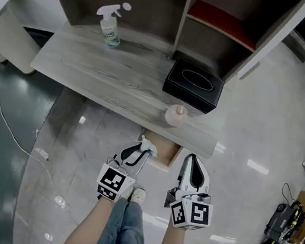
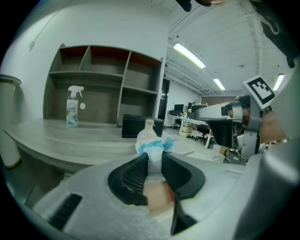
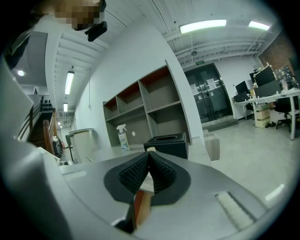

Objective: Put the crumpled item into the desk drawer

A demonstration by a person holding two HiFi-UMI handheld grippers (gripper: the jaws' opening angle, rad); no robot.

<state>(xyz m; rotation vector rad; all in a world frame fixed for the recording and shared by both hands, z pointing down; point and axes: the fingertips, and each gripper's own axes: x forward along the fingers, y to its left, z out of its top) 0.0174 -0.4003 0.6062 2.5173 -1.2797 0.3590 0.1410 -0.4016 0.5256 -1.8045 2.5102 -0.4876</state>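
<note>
Gripping the one crumpled item (image 1: 149, 145), a white and blue wad, the left gripper (image 1: 141, 151) is holding it over the left part of the one open drawer (image 1: 166, 150). The drawer is sticking out from under the front edge of the desk (image 1: 108, 77). In the left gripper view the pads are pressing on the wad (image 2: 152, 149) from both sides. The right gripper (image 1: 193, 160) is hovering just beside the drawer's right side, its jaws meeting at the tips with nothing between them.

Three things are standing on the desk:
- one spray bottle (image 1: 111, 23) at the back left
- one black tissue box (image 1: 194, 85) at the right
- one small pale bottle (image 1: 175, 115) at the front edge, just above the drawer

One shelf unit (image 1: 184, 14) is rising behind them. In the left gripper view the wad is covering the lower part of the pale bottle (image 2: 149, 124), which is standing straight beyond it. The person's legs (image 1: 125, 223) are showing below the grippers, and one cable (image 1: 8, 124) is trailing across the floor at the left.
</note>
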